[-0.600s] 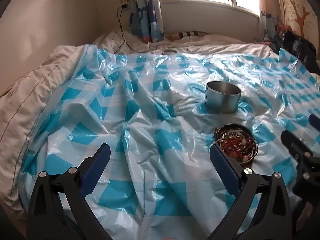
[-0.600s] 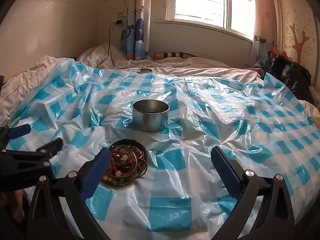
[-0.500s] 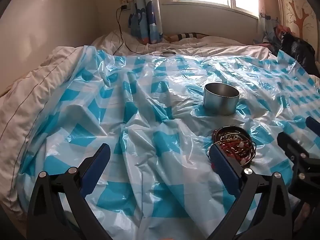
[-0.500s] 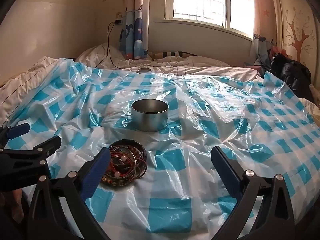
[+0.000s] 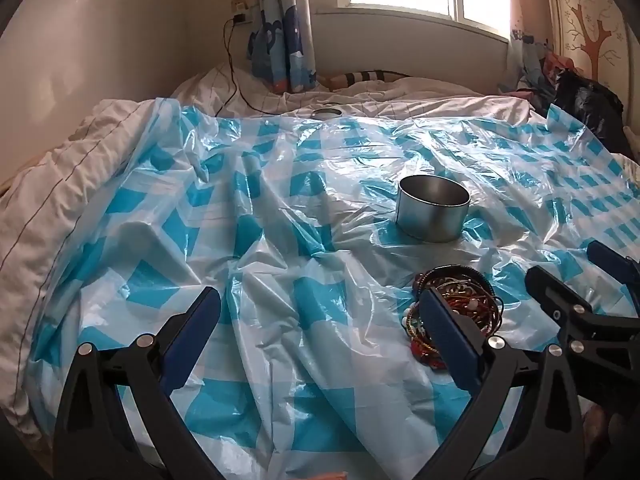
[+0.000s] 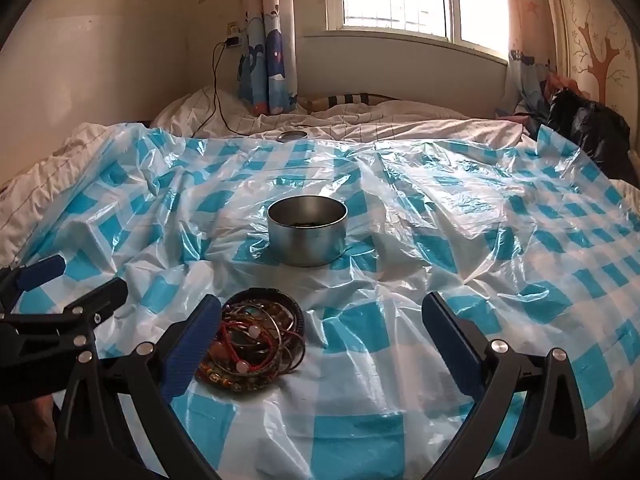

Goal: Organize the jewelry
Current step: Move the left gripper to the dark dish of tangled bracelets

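Looking at a job that seems barely begun. Lying in one tangled pile of bracelets (image 6: pixel 256 340) on the blue-checked plastic sheet (image 6: pixel 400 360) spread over the bed (image 5: pixel 48 208). Mixed up together: red cords, thin metal rings, beads, a dark band round the far edge. Not sorted, not lifted, not held.

Standing just past the pile, a round metal tin (image 6: pixel 307 236), upright, lid off. Showing something small and dark at the bottom from the right view, too dim to name. Could be a first piece put away, could be nothing much. Resting far back near the edge of the sheet, a small round lid (image 6: pixel 293 135), likely the tin's own.

Hanging over the sheet, the left gripper (image 5: pixel 320 316), jaws spread wide, nothing between them, the right-hand pad in front of the pile. Same for the right gripper (image 6: pixel 320 316): jaws wide, holding nothing, the left-hand pad close by the pile, touching or not hard to tell.

Left to do, by the look of it: nearly everything. Picking pieces out of the heap one at a time, dropping them in the tin, maybe closing it after. Tangles likely to drag extra pieces along.
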Demonstrator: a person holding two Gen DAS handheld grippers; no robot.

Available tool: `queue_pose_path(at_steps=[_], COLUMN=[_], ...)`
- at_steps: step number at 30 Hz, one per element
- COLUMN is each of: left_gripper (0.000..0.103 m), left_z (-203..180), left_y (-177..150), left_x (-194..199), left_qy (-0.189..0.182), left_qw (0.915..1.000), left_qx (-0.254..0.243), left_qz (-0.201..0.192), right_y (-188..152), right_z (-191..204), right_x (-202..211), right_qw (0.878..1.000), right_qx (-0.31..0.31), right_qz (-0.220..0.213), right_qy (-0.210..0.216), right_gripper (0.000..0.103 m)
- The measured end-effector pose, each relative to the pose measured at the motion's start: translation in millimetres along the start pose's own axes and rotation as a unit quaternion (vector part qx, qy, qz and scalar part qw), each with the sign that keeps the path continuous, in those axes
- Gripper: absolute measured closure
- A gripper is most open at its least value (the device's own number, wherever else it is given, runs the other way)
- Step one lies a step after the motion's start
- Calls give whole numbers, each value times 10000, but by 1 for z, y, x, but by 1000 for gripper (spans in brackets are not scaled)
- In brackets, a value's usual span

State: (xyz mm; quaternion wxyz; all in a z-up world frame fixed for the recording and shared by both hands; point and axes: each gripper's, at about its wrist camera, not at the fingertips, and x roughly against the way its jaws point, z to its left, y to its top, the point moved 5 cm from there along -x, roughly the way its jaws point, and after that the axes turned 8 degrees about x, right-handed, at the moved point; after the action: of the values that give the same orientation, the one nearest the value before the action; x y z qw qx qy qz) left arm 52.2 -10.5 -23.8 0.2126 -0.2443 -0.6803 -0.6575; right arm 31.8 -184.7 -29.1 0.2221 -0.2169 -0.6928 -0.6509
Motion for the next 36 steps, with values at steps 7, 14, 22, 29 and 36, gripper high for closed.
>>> queue_pose_path(at_steps=[7,14,22,29,36], left_gripper=[7,8,7,7,7], left_z=[0,3,13,21,-13], left_y=[1,2,-4,-2,4], left_x=[2,1,-20,-35,-45], left_qy=[-58,-157,308,-246,-1187], left_qw=[10000,9999,9988,9978,9898], left_qx=[26,44,-191,33,-131], left_qz=[-9,37,318,608,776], right_y=[1,1,-4,-15,-14], right_z=[0,-1,2,-10,-22], right_x=[-3,-3,-6,-15,-17], right_qw=[10000,10000,9992,9978,9973], right_qx=[-71,-51,335,477,402], right_qz=[39,43,114,405,502], right_qy=[29,15,-177,-197,-339], right_gripper=[7,7,7,7,7])
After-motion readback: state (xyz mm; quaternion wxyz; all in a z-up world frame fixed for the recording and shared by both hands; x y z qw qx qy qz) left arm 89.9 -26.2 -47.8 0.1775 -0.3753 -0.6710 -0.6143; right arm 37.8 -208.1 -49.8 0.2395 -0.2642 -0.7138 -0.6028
